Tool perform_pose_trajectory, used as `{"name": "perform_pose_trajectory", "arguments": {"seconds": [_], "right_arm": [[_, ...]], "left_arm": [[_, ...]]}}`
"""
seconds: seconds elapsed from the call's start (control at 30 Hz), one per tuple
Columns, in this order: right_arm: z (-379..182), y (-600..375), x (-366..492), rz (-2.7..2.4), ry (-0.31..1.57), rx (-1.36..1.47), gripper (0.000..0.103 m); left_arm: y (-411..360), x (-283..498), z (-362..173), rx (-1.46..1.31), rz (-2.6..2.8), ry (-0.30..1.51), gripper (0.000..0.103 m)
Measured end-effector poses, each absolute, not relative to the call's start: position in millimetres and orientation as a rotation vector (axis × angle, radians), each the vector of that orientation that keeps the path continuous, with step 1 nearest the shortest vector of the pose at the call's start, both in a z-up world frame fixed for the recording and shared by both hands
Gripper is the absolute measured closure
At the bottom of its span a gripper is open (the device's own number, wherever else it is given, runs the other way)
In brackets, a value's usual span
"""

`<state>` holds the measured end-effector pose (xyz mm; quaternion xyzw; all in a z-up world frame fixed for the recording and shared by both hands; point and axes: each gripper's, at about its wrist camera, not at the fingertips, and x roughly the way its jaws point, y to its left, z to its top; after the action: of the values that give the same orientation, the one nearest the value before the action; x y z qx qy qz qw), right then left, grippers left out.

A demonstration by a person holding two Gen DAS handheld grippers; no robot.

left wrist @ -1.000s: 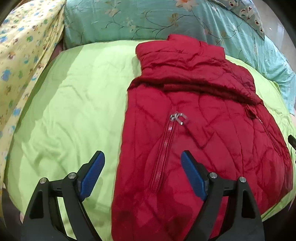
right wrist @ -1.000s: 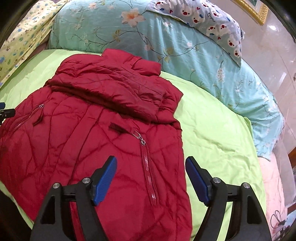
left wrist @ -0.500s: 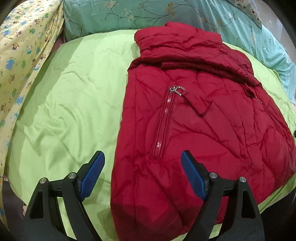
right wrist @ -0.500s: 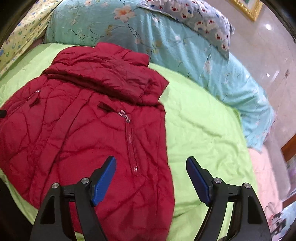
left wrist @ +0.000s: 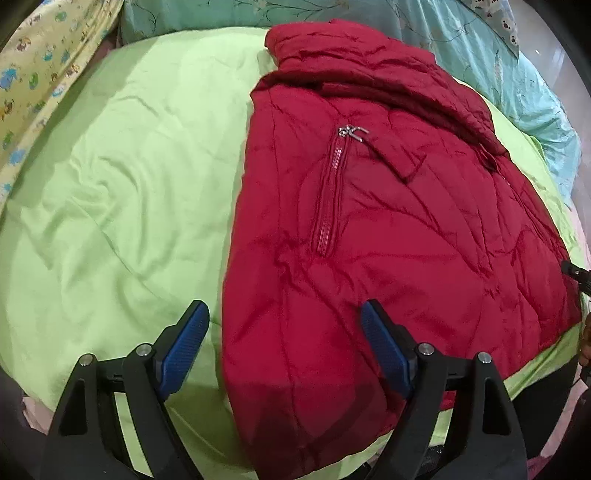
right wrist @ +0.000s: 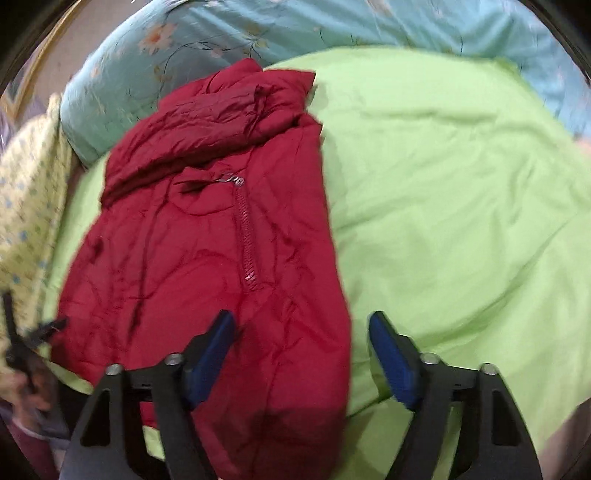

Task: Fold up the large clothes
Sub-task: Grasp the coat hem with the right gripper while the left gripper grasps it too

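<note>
Both grippers have dropped nearer the red puffer jacket (left wrist: 388, 229) lying on the green bedspread (left wrist: 122, 177). Left gripper (left wrist: 284, 347) gapes wide, empty; right gripper (right wrist: 301, 354) is closing, empty, astride the hem corner. Next: pinch both corners.

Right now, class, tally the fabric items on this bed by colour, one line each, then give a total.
Red: 1, the quilted jacket
Lime green: 1, the sheet under it
Teal floral: 1, the quilt behind the jacket
Yellow printed: 1, the cloth at the side
White spotted: 1, a pillow corner, barely in view
Total: 5
</note>
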<state>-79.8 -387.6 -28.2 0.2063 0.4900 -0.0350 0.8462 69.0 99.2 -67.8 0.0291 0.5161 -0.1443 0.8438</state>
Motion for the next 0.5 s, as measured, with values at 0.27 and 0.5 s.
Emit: {"name": "perform_pose_trajectory", "arguments": {"seconds": [0.27, 0.5], "right_arm": [[-34, -384, -94, 0.097, 1.062, 0.533, 0.07], [-39, -392, -93, 0.094, 1.054, 0.554, 0.067]], "left_arm": [[112, 63, -76, 0.007, -0.383, 1.106, 0.018], [102, 54, -79, 0.019, -0.455, 1.103, 0.019]]}}
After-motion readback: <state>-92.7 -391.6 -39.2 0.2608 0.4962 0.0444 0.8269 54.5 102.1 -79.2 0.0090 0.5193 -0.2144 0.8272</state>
